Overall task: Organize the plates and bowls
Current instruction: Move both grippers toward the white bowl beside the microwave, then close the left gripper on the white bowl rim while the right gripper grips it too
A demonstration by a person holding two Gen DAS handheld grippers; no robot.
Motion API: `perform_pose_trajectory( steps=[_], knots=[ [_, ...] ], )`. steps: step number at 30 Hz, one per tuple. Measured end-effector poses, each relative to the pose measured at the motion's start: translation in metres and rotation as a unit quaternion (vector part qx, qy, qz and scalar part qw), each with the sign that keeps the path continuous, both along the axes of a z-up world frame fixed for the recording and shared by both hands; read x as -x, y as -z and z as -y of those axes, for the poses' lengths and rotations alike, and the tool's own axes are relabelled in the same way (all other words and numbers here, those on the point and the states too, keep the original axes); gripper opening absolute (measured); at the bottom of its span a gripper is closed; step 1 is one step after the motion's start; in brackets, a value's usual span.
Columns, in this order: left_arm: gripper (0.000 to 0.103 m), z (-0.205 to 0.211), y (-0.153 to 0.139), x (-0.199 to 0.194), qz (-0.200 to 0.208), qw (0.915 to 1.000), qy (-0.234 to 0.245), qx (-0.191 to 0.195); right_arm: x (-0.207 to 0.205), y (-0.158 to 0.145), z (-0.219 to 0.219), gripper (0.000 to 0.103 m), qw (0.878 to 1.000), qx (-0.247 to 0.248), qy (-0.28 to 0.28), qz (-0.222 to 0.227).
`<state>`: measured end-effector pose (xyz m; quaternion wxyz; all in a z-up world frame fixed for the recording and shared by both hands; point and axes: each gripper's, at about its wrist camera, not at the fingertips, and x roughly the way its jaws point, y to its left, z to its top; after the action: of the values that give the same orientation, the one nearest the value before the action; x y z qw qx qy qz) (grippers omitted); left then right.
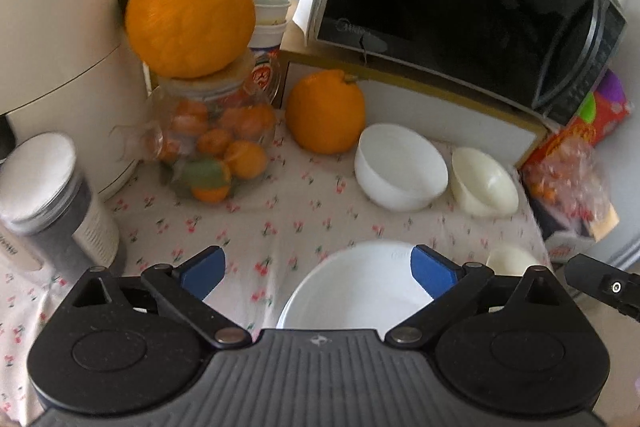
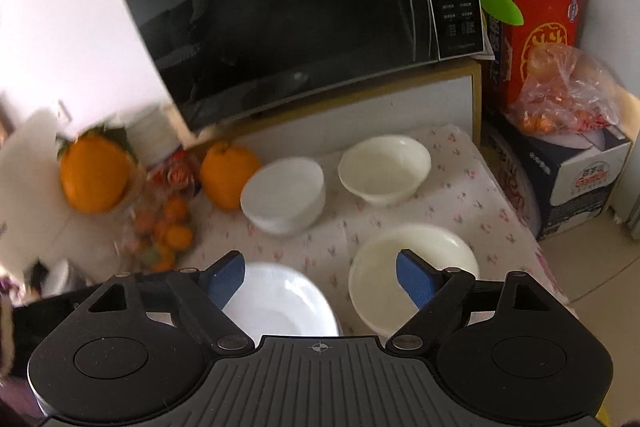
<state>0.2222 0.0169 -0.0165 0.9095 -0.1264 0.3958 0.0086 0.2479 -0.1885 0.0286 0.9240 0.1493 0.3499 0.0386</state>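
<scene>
White plate [image 2: 280, 303]: lies on the floral counter [image 2: 460, 179], under the left tongs [image 1: 318, 269].
Cream bowl [image 2: 412, 267]: just beside it, below the right tongs [image 2: 320, 277].
Tongs: both spread wide, holding nothing.
Far bowls: white bowl [image 2: 284, 195] and cream one [image 2: 384, 167] sit apart, unstacked.
Risk: the near cream bowl sits near the counter edge; a glancing pad could probably push it off.

The left tool [image 1: 318, 273] is held wide open above a white plate [image 1: 356, 291]; two bowls [image 1: 400, 167] [image 1: 484, 183] are seen beyond on the desk [image 1: 240, 227].
</scene>
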Motion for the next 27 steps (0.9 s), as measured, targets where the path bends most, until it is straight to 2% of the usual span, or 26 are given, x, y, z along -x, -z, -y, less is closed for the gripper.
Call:
perform_pose_trajectory(
  steps=[5,8,12,15,17,21,23,27],
  knots=[
    [0.101,0.002,0.000,-0.031,-0.004,0.9997,-0.018,0.018,-0.036,0.006,0.007,0.085,0.996,-0.083,0.020,-0.005],
    [0.101,0.003,0.009,-0.047,-0.007,0.9991,-0.017,0.038,-0.056,0.021,0.008,0.085,0.991,-0.131,0.033,-0.016],
    [0.098,0.000,0.023,-0.064,-0.010,0.9972,-0.029,0.068,-0.077,0.043,0.007,0.085,0.984,-0.169,0.044,-0.024],
    [0.092,0.002,0.029,-0.074,-0.005,0.9966,-0.029,0.077,-0.093,0.057,0.010,0.085,0.980,-0.185,0.063,-0.027],
    [0.085,0.004,0.032,-0.079,0.001,0.9963,-0.032,0.080,-0.103,0.065,0.011,0.083,0.977,-0.195,0.078,-0.036],
    [0.068,0.005,0.042,-0.090,0.006,0.9946,-0.033,0.098,-0.121,0.072,0.008,0.063,0.973,-0.206,0.092,-0.043],
    [0.059,0.005,0.046,-0.094,0.006,0.9929,-0.035,0.113,-0.126,0.072,0.001,0.059,0.975,-0.200,0.090,-0.041],
    [0.053,0.008,0.053,-0.099,0.006,0.9900,-0.041,0.135,-0.135,0.078,-0.010,0.054,0.976,-0.188,0.101,-0.048]
  ],
)
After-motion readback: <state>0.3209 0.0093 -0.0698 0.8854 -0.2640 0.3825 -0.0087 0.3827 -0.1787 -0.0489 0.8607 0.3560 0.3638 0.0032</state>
